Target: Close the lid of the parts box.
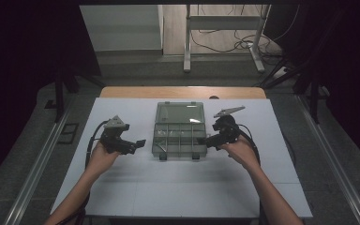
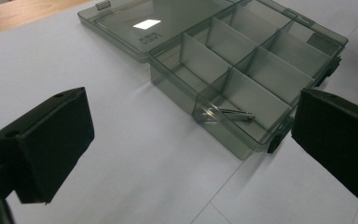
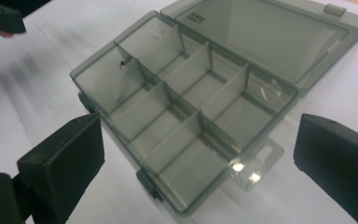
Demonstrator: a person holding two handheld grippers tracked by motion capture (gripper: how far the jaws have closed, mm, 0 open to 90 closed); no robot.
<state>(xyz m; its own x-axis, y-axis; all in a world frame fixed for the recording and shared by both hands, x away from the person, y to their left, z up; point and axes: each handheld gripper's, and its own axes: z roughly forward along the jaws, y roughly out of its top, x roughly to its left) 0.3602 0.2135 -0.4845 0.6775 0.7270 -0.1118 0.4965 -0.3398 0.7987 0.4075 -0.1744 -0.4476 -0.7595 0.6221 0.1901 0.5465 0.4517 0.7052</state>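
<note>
A clear grey compartment box (image 1: 155, 140) lies open in the middle of the white table top, its lid (image 1: 179, 112) folded flat on the far side. A small metal pin (image 2: 235, 114) lies in one near corner compartment; the other compartments look empty. My left gripper (image 1: 136, 145) is held just left of the box, open and holding nothing, its jaws (image 2: 189, 130) pointing at the corner with the pin. My right gripper (image 1: 206, 140) is held just right of the box, also open (image 3: 198, 154), its jaws facing the box's near right corner.
The white sheet (image 1: 192, 187) covers the table, with a strip of wood (image 1: 183, 92) showing at the far edge. Beyond stand a metal frame's legs (image 1: 187, 42) and floor cables. Black clasps (image 3: 147, 179) stick out from the box's front wall.
</note>
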